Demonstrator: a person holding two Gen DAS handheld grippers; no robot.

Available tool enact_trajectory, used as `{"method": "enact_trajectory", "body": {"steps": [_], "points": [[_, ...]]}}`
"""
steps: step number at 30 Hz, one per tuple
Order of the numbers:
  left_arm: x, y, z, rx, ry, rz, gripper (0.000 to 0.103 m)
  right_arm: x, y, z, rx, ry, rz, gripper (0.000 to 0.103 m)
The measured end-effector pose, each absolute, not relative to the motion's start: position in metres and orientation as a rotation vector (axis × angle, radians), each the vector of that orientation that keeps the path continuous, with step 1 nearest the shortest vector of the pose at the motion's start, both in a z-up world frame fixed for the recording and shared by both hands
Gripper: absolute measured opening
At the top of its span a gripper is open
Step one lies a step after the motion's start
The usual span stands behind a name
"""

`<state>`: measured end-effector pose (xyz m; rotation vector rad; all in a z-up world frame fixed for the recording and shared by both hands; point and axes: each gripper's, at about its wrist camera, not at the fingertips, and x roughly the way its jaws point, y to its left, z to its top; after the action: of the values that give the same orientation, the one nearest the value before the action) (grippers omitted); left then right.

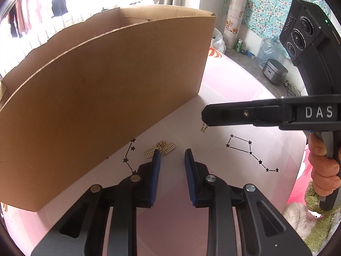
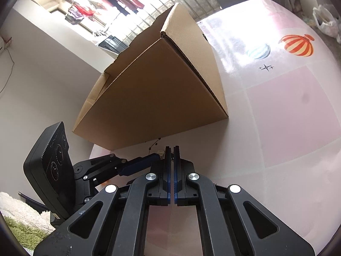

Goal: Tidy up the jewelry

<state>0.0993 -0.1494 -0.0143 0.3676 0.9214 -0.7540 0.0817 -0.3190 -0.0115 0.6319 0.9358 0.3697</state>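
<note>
Hanging from the closed right gripper (image 1: 204,118), a small gold trinket (image 1: 204,127) (barely pinched) could slip before clearing the tall cardboard box (image 1: 102,98). The left gripper (image 1: 172,155) stood apart and empty, beside gold jewelry (image 1: 160,148) lying at the box's foot.

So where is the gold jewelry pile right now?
In the left wrist view the gold jewelry pile lies on the table beside the cardboard box, just ahead of the left gripper, by its left-hand finger.
</note>
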Motion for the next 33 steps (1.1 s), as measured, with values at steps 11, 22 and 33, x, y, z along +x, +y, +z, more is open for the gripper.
{"method": "enact_trajectory", "body": {"steps": [11,22,33], "points": [[0.103,-0.174,-0.019,0.367,0.925,-0.73,0.023,0.078,-0.32,-0.02,0.669,0.936,0.367,0.0],[0.094,-0.186,-0.02,0.428,0.878,-0.711,0.007,0.074,-0.325,-0.019,0.678,0.937,0.35,0.0],[0.096,-0.174,-0.027,0.354,0.891,-0.722,0.0,0.073,-0.317,-0.012,0.661,0.932,0.343,0.0]]}}
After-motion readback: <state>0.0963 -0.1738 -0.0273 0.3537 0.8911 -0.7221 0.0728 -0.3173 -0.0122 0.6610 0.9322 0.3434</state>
